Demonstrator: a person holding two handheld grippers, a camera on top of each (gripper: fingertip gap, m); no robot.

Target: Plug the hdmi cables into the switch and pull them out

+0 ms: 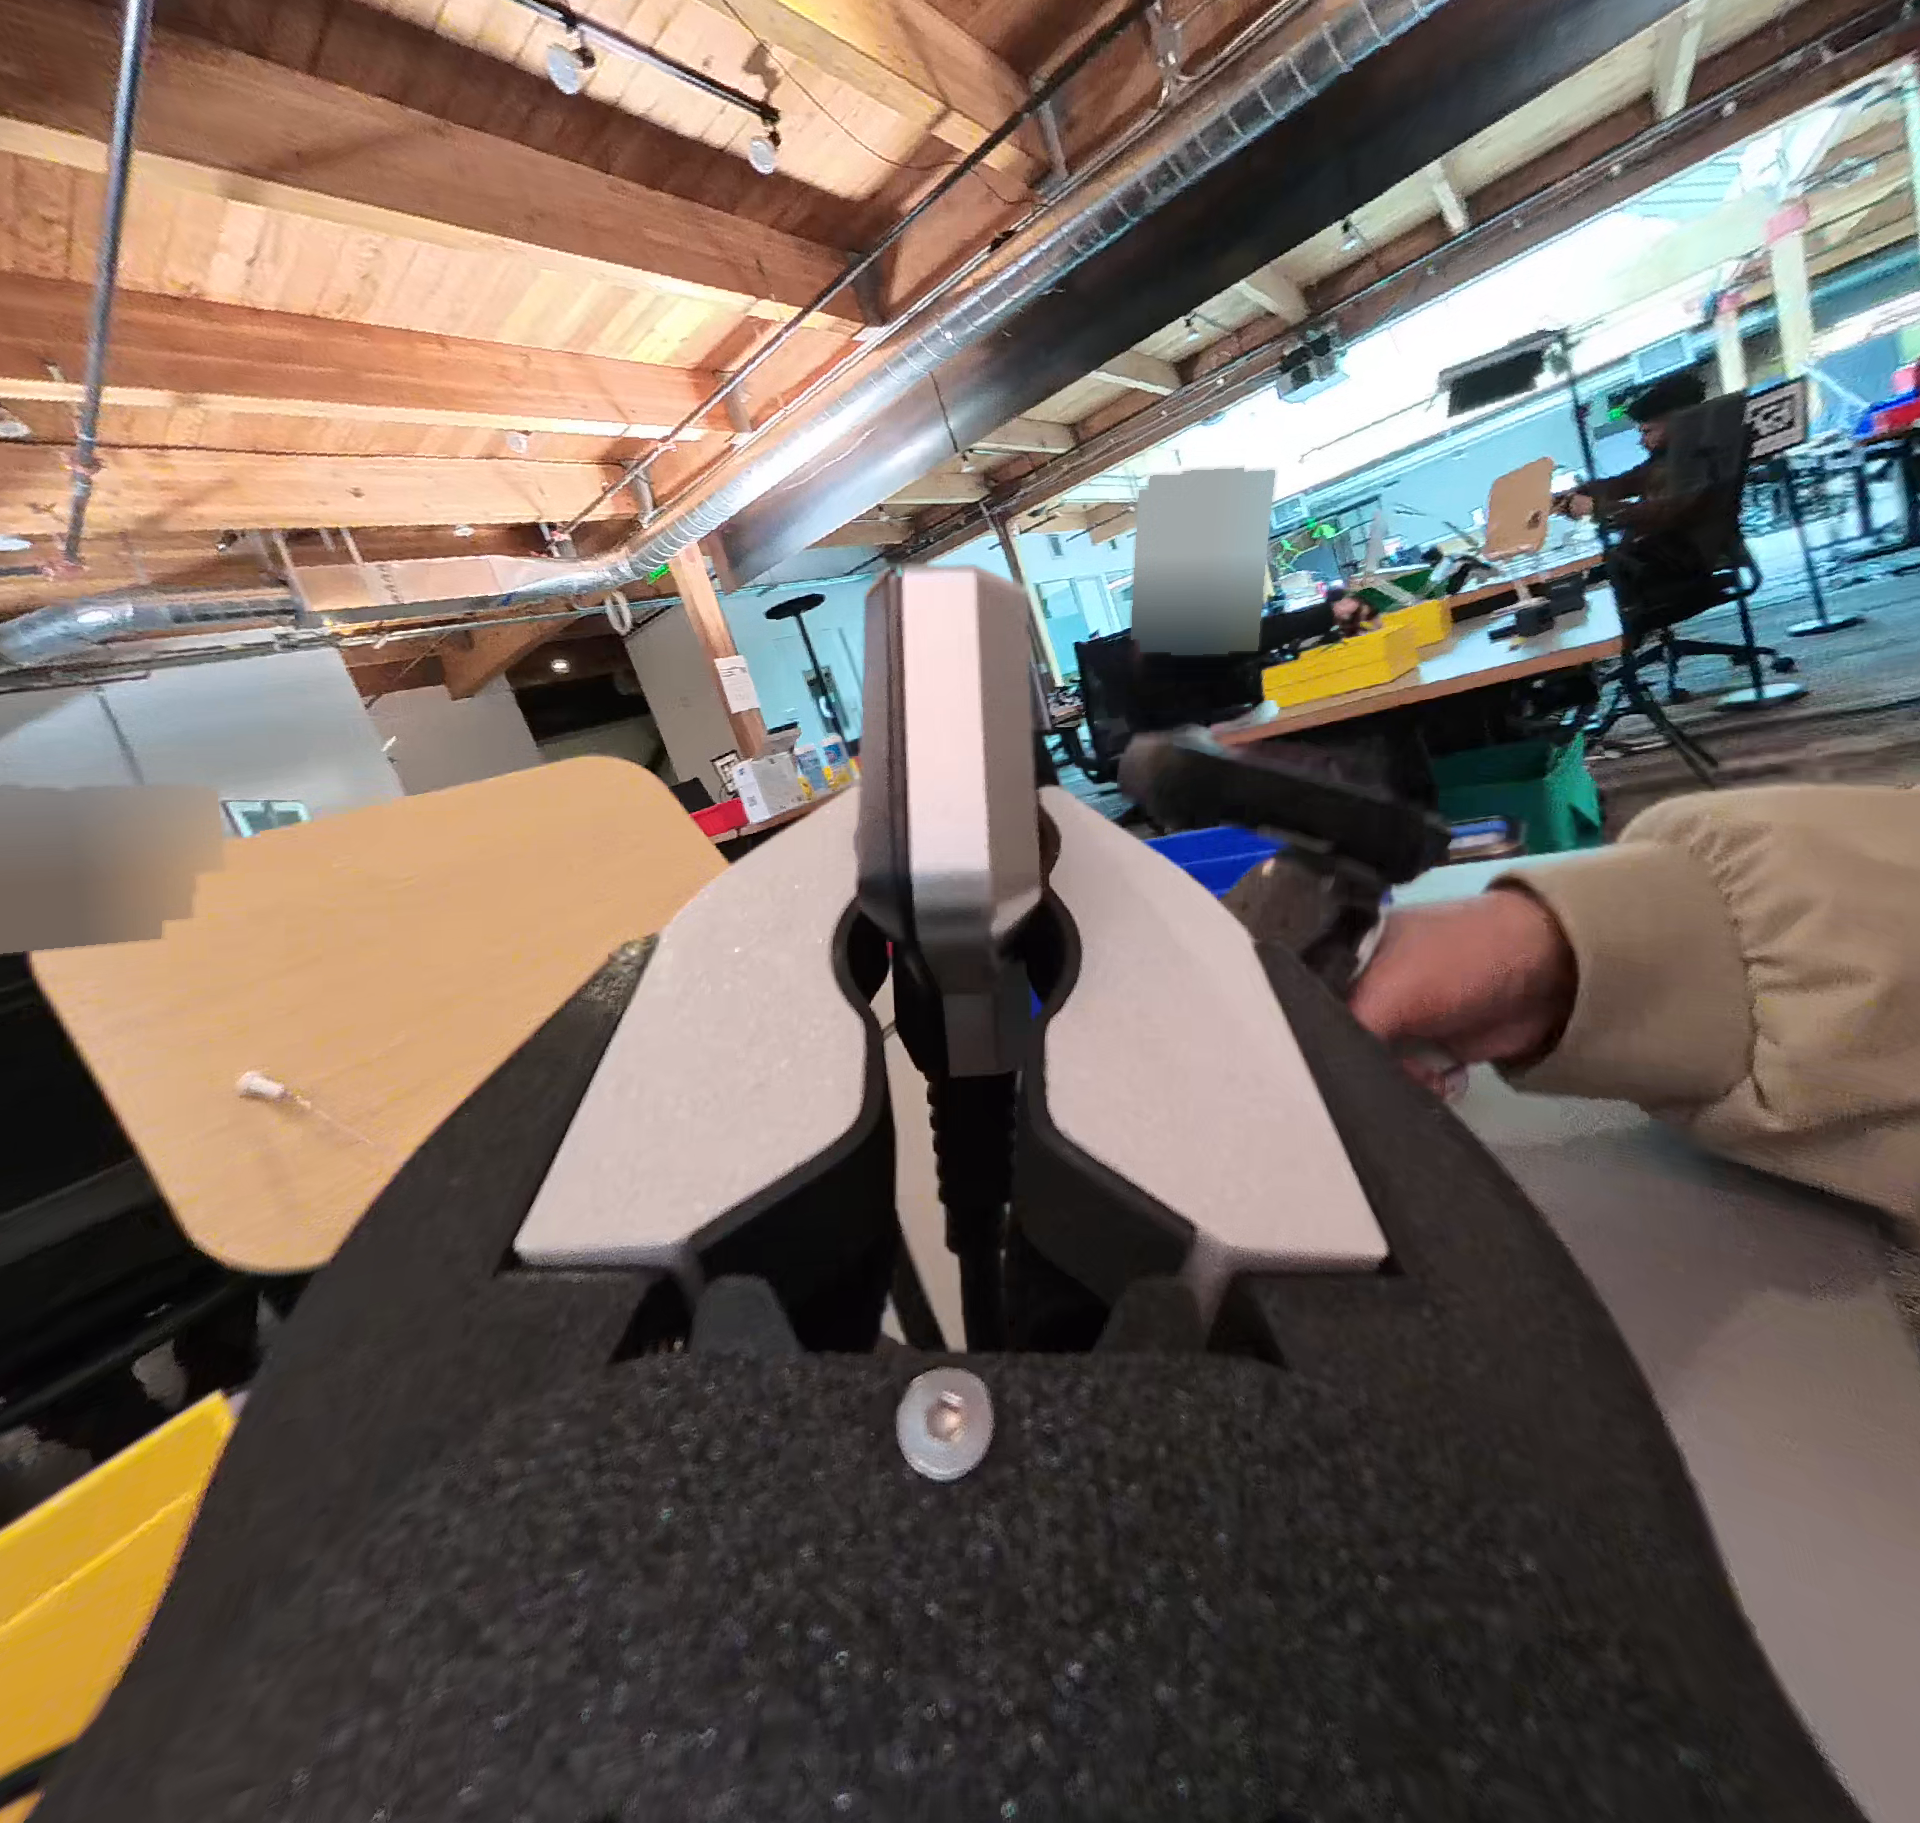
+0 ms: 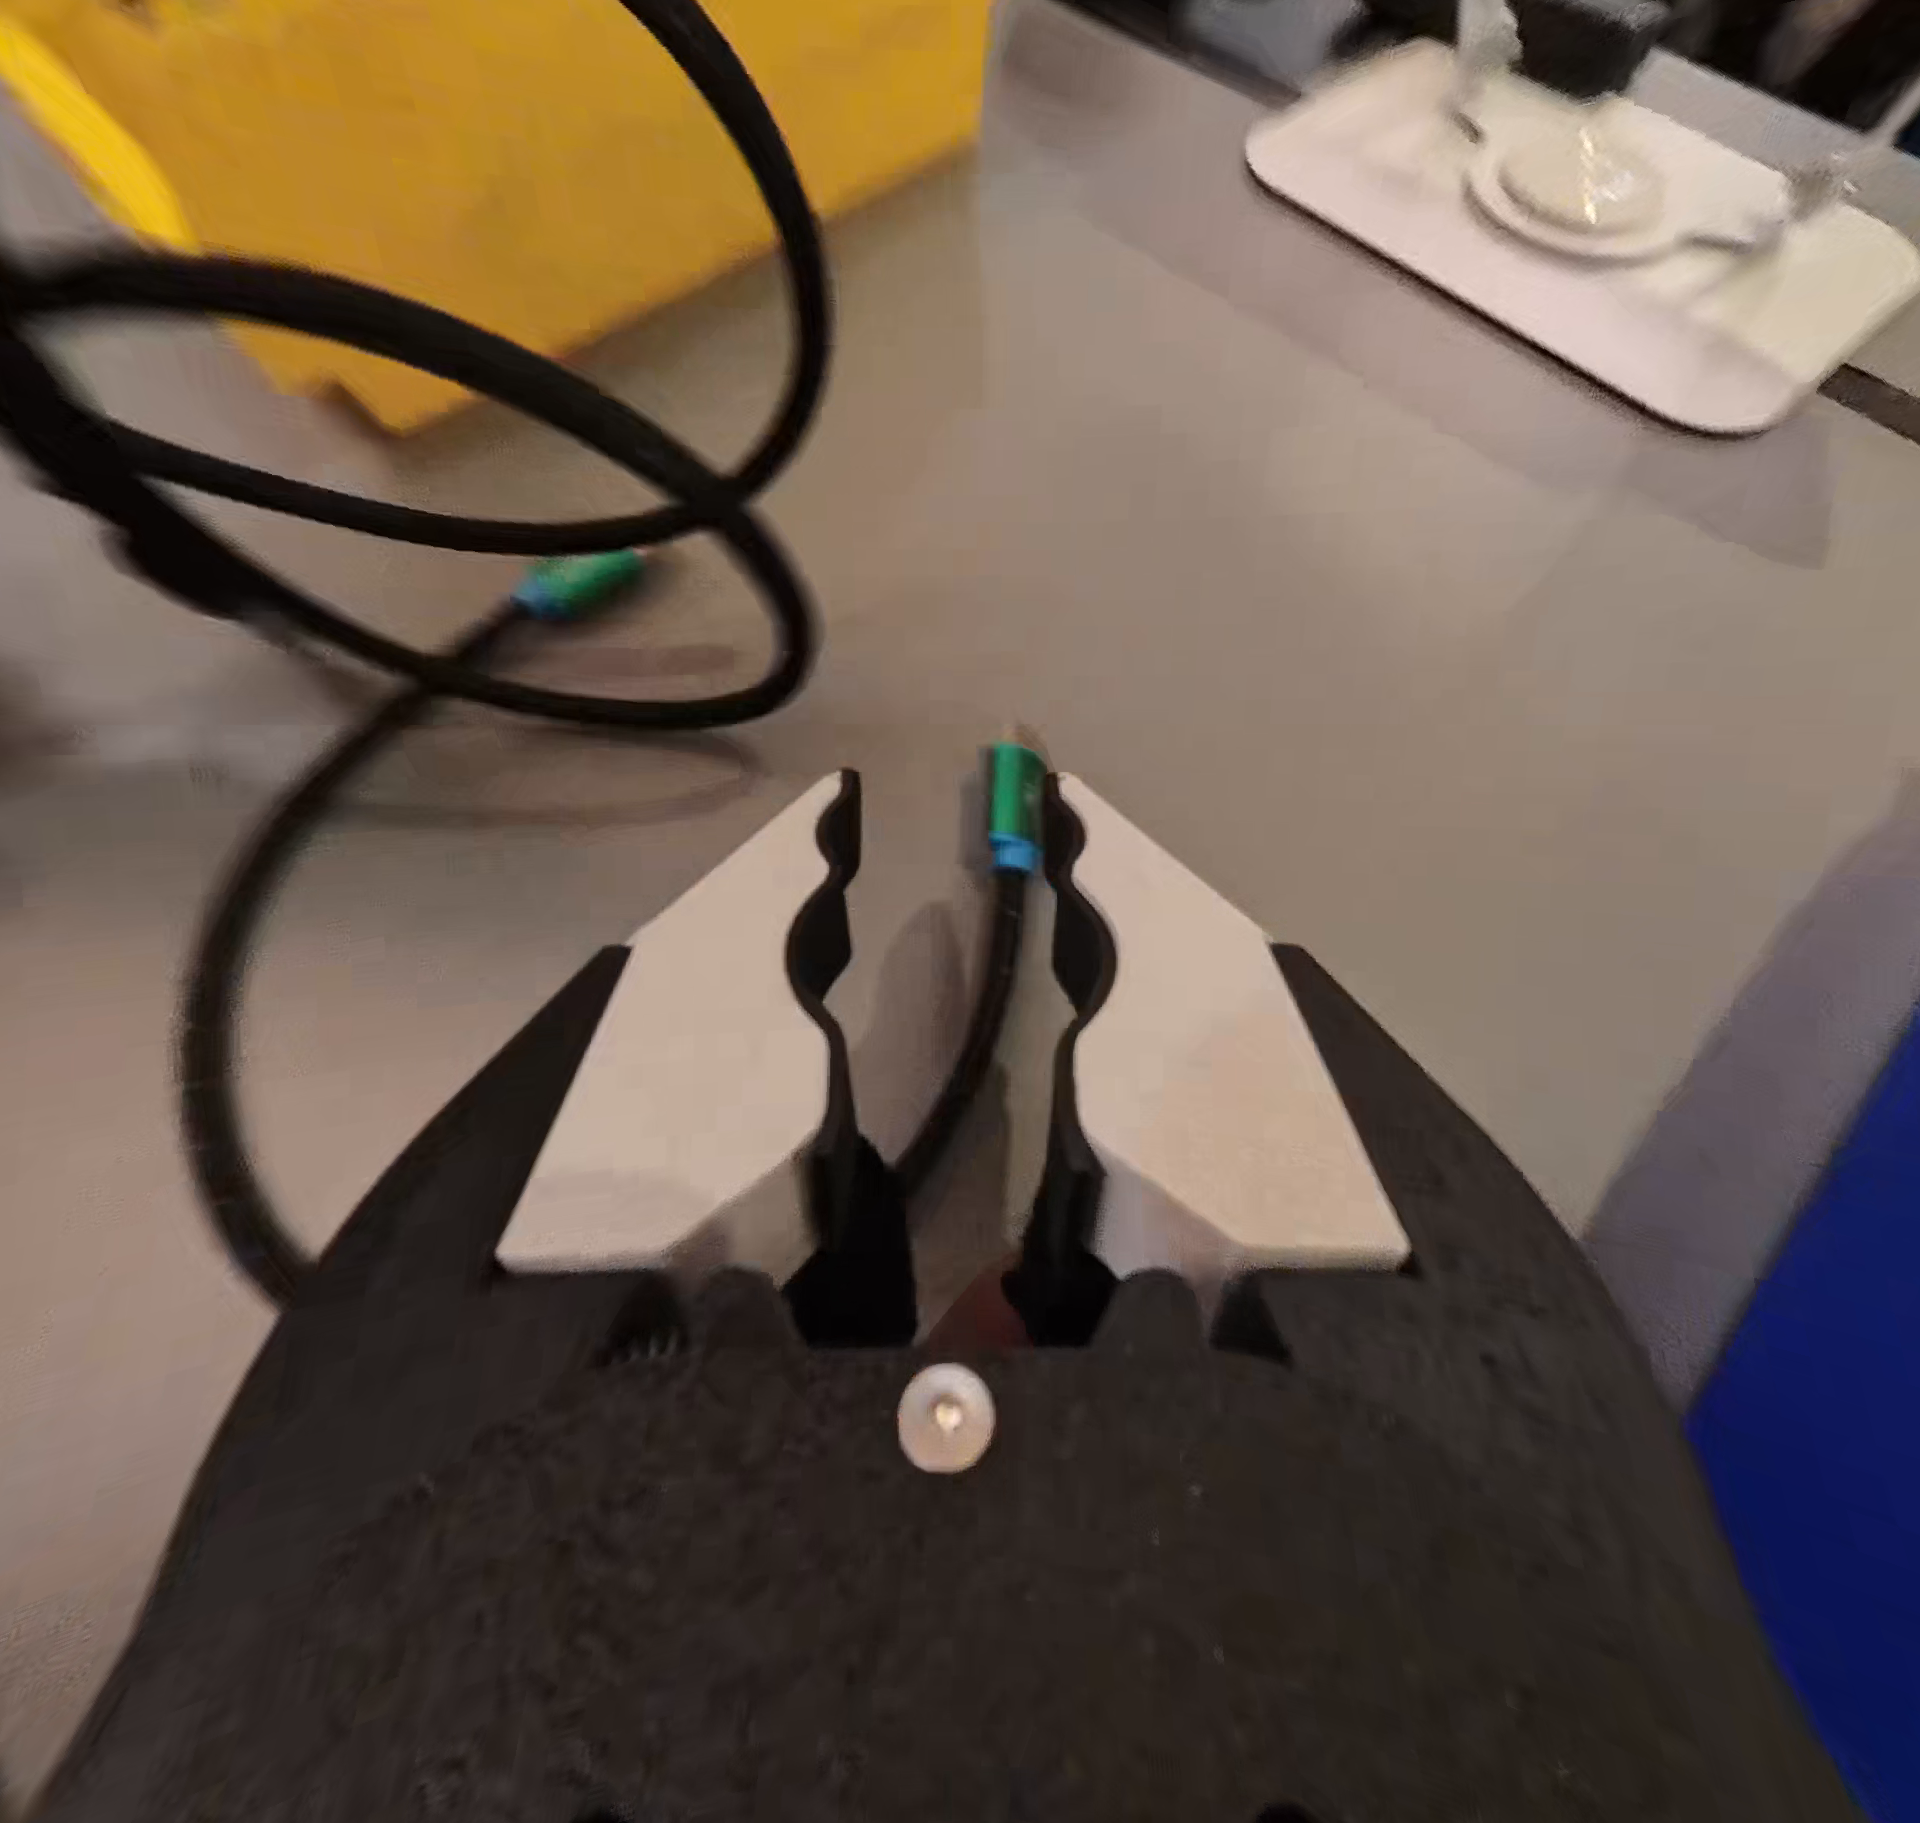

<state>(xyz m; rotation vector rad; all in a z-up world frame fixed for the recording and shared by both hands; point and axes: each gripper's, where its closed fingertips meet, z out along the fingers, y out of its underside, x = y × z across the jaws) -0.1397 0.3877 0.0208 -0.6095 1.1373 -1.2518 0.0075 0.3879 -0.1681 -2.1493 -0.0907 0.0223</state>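
The left gripper (image 1: 951, 900) is clamped on the switch (image 1: 951, 734), a silver and black slab held edge-up and tilted toward the ceiling, its own black lead (image 1: 971, 1181) running back between the fingers. The right gripper (image 2: 954, 786) is spread, with a green plug (image 2: 1008, 791) lying on the grey table (image 2: 1351, 682) just inside its right finger (image 2: 1153, 994). To do this well, centre the plug between the pads before closing and grip its body, not the thin cable (image 2: 997, 952) behind it. Beyond lie a second green plug (image 2: 582, 584) and black cable loops (image 2: 623, 526) in front of a yellow bin (image 2: 520, 111); keep clear of those loops when lifting toward the switch
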